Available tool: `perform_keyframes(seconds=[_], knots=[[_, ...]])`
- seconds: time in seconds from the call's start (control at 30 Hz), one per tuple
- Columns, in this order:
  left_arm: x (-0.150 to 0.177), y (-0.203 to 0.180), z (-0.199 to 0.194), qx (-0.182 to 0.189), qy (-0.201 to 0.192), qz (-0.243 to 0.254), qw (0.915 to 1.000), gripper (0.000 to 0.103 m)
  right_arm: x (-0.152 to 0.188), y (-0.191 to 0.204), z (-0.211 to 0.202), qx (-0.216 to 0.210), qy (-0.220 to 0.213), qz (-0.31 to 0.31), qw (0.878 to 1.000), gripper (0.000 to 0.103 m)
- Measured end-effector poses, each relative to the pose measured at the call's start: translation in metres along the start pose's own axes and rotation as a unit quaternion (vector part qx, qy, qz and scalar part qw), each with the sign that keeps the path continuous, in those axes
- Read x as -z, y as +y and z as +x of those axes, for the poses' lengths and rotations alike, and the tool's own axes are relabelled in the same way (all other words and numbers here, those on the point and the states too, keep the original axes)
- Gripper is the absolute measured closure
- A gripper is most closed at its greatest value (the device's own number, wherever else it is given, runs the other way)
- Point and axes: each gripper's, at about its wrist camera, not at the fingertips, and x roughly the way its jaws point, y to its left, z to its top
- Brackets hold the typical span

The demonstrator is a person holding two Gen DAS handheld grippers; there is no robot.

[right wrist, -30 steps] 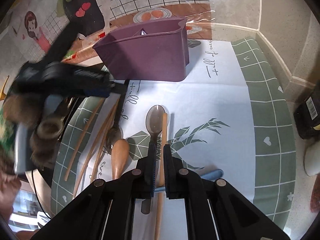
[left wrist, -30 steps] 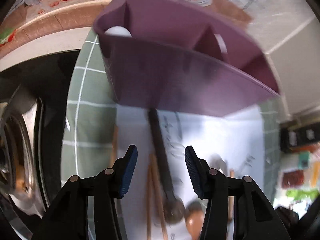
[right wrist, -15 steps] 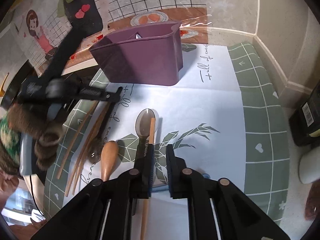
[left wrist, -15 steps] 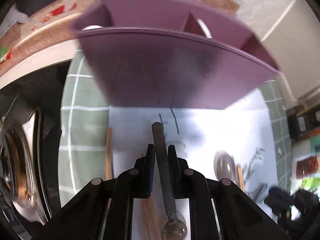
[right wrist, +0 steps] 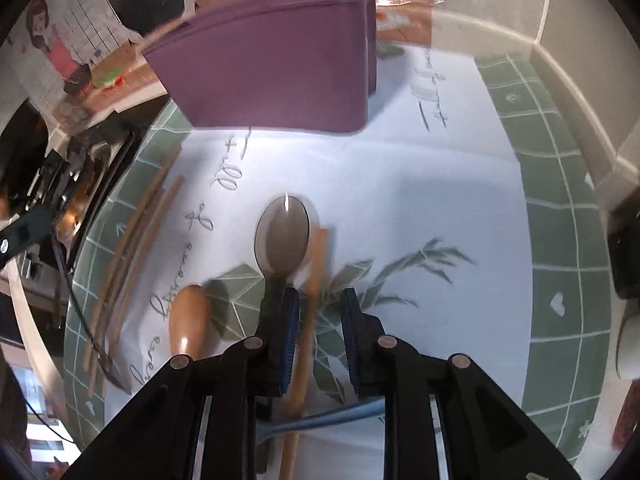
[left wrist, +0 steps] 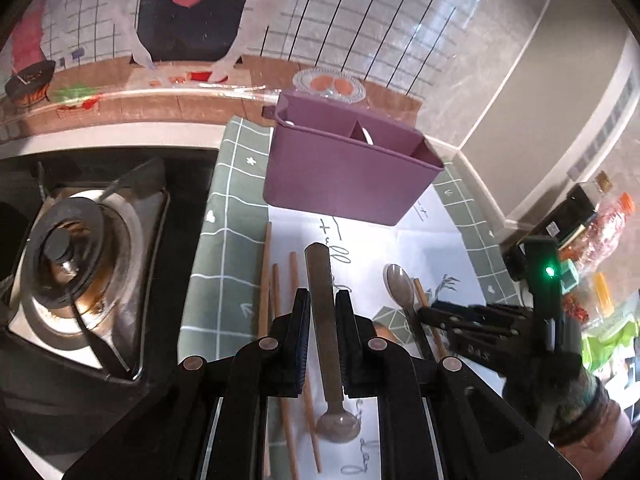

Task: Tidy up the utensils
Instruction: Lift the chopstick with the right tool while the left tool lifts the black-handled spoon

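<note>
My left gripper [left wrist: 322, 312] is shut on the flat handle of a grey spoon [left wrist: 320, 280], which it holds above the mat with the bowl hanging toward the camera. The handle points at the purple divided caddy [left wrist: 344, 176]. In the right wrist view my right gripper [right wrist: 318, 312] hovers low over the mat, its jaws opening. A wooden stick [right wrist: 316, 264] lies between the jaws, untouched by the pads. A second grey spoon [right wrist: 282, 236] lies just left of it, its handle under the left finger. The caddy [right wrist: 272, 72] stands beyond.
Several wooden chopsticks [right wrist: 132, 240] lie at the mat's left edge, with a wooden spoon [right wrist: 188, 320] beside them. A blue handle [right wrist: 332, 416] lies under the right gripper. A gas burner [left wrist: 68, 264] sits left of the mat. Bottles [left wrist: 600, 232] and a wall corner stand at the right.
The left gripper closed on the grey spoon's handle, lifted it and drew back from the caddy. The right gripper opened a little and sank toward the stick and spoon.
</note>
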Motion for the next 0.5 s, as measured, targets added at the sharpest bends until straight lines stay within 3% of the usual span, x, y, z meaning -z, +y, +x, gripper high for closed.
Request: perform_keyframes(seconds=[0.07,0.1,0.17,0.5], knots=[[0.004,0.000,-0.008,0.001,-0.006,0.005,1.0000,0.090,0.000,0.005,0.001,0.008,0.002,-0.010,1.000,0.082],[0.006,0.000,-0.011,0.004,-0.007,0.004,1.0000,0.090,0.001,0.008,0.001,0.007,0.005,-0.016,1.000,0.092],[0.007,-0.001,-0.015,0.006,-0.009,0.007,0.9999,0.090,0.003,0.010,-0.002,-0.017,0.008,-0.011,1.000,0.097],[0.011,-0.003,-0.034,0.011,-0.021,0.029,0.9993,0.091,0.016,0.032,-0.065,-0.006,-0.067,-0.031,0.997,0.097]])
